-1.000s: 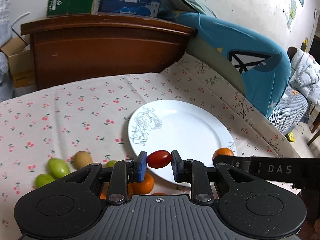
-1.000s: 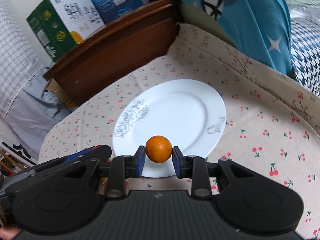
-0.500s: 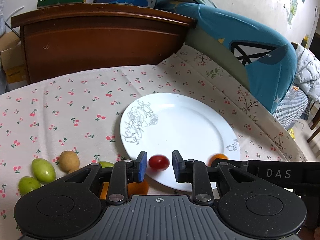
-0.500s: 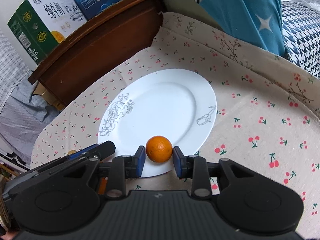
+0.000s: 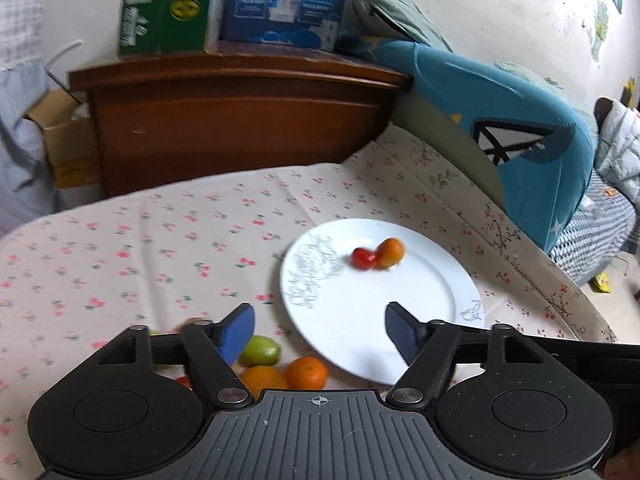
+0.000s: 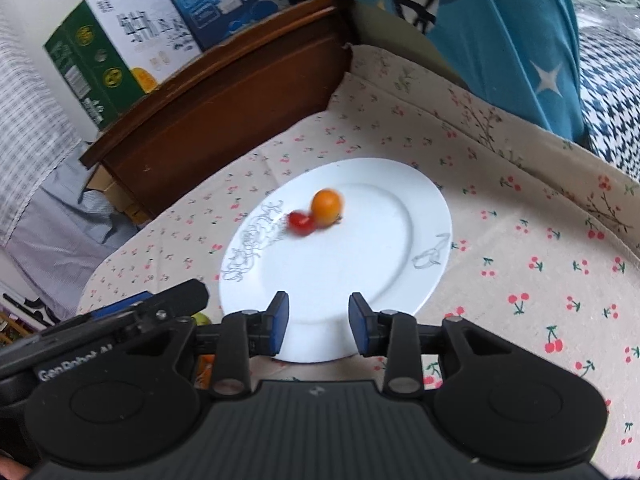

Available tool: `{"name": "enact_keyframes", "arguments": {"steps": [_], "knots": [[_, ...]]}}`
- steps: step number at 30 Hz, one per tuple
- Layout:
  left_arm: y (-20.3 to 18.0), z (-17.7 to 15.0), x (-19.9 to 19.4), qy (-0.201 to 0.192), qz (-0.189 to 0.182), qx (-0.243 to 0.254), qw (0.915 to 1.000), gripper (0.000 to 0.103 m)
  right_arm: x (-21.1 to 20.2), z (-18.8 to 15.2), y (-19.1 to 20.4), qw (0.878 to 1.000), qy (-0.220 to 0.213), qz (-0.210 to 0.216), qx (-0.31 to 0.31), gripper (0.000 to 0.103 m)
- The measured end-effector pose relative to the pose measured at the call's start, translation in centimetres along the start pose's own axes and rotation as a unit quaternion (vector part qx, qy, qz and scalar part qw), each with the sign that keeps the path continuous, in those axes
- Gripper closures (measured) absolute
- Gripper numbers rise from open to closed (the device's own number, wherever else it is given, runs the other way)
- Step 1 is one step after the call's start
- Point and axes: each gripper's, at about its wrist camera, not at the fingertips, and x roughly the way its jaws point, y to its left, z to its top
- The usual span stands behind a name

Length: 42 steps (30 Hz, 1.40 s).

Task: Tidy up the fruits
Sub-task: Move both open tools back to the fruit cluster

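Left gripper jaws just sprung wide, nothing between; right gripper jaws just parted, empty; cherry tomato and small orange touching, blurred, well ahead of both, on white plate; two oranges, green fruit on cloth beside plate

Ahead of me stood a dark wooden headboard with a green carton and a blue carton on top. A cherry-print cloth covered the surface. To the right lay a blue cushion; an open cardboard box sat left.
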Motion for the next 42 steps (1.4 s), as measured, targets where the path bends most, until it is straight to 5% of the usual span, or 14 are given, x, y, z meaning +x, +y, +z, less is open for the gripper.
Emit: {"name": "enact_keyframes", "arguments": {"steps": [21,42], "knots": [[5.4,-2.6,-6.3,0.009,0.070,-0.073,0.9948,0.023,-2.6,-2.0,1.5,0.998,-0.003,0.026,-0.054,0.062],[7.5,-7.5,-6.6,0.040,0.108,-0.041,0.9924,0.026,-2.4,-3.9,2.8,0.997,0.022,0.040,-0.069,0.060]]}}
